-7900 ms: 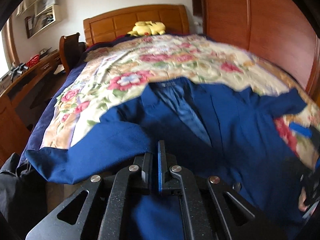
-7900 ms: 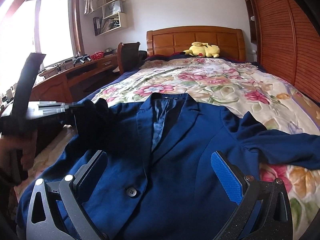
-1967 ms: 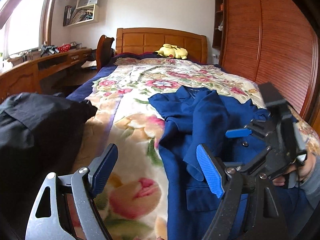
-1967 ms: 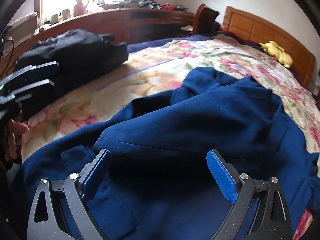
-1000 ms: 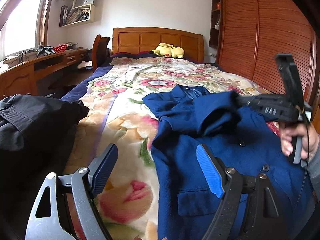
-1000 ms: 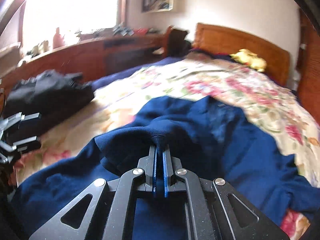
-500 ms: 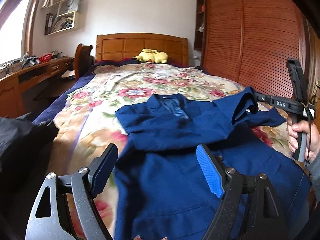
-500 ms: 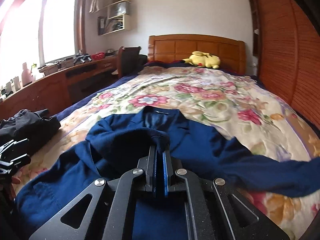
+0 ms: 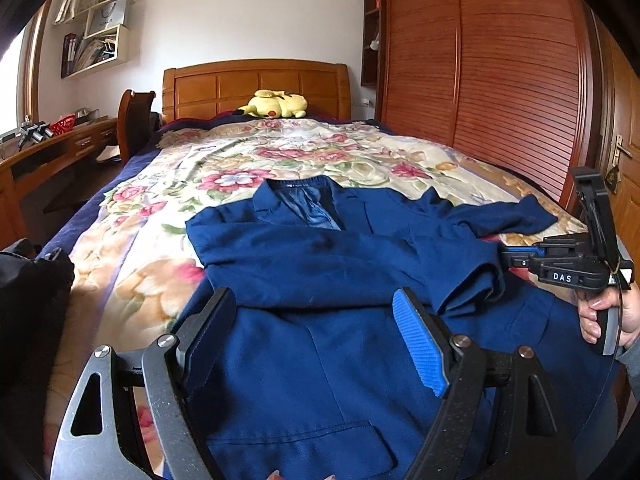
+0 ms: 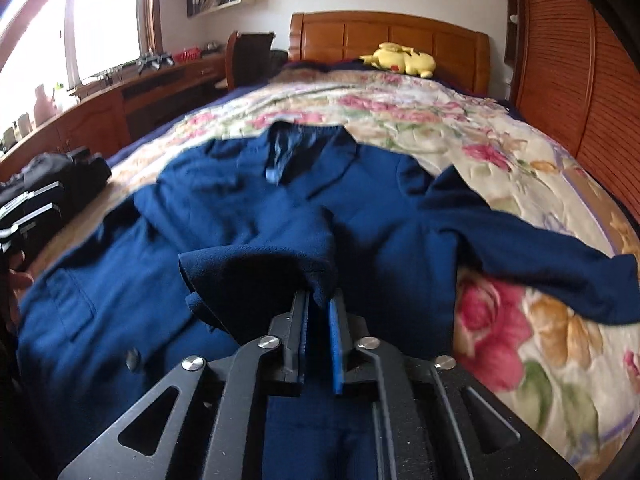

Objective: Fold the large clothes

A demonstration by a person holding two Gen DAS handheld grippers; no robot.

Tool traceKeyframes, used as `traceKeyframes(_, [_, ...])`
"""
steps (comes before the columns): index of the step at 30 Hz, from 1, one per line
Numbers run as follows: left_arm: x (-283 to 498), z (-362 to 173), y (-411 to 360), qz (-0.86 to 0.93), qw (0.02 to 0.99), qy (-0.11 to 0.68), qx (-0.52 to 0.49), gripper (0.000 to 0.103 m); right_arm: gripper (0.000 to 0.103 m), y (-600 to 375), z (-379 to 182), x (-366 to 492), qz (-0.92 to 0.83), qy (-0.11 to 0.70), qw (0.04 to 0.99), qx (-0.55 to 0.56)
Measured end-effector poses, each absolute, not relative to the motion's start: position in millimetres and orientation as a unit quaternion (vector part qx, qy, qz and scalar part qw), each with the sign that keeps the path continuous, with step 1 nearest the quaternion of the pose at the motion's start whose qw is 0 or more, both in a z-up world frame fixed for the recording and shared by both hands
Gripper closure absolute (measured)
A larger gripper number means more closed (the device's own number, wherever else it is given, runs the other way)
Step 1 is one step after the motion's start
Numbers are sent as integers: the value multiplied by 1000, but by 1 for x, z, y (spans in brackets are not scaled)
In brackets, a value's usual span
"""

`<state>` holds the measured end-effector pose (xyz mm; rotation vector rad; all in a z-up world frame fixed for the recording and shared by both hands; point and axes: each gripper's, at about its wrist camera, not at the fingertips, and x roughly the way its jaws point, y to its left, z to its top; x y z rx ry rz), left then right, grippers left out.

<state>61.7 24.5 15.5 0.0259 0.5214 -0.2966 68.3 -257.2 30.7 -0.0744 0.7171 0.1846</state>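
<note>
- The bed (image 9: 460, 168), the largest thing we saw, carried a floral blanket (image 9: 240, 164) and ran up to a wooden headboard (image 9: 256, 88).
- A slatted wooden wardrobe (image 9: 500, 80) lined the bed's right side; a wooden desk (image 10: 132, 96) stood along the left under the window.
- We found the navy blazer (image 9: 320, 360) lying front up on the near half of the blanket, collar toward the headboard.
- One sleeve (image 9: 340, 276) lay folded across the blazer's chest; the other sleeve (image 10: 540, 264) trailed out to the right over the blanket.
- A black garment (image 9: 28, 292) was heaped at the bed's left edge.
- Our left gripper (image 9: 316, 344) hovered above the blazer's lower front, its fingers spread wide and holding nothing.
- Our right gripper (image 10: 318, 332) had its fingers nearly together, pinching the cuff (image 10: 260, 276) of the folded sleeve.
- A yellow plush toy (image 9: 276, 105) lay against the headboard.
</note>
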Motion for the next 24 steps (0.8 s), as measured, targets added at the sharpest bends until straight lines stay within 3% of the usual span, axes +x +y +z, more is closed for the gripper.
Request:
traceKeyframes(4, [64,10,22,-146,953,264,18,21,55,-262,37,65,76,353,931,-46])
traceKeyframes(13, [61,8,24,-141,955,260,19,21,53,-233,52,53,122,342,930,-63])
traceKeyframes(17, [61,6,25,-139,955,262,22,21,41,-212,44,62,143,349,922,-82])
traceKeyframes(24, [59,5,27,-136,955,264,25,21,40,-193,12,89,158,404,892,-128])
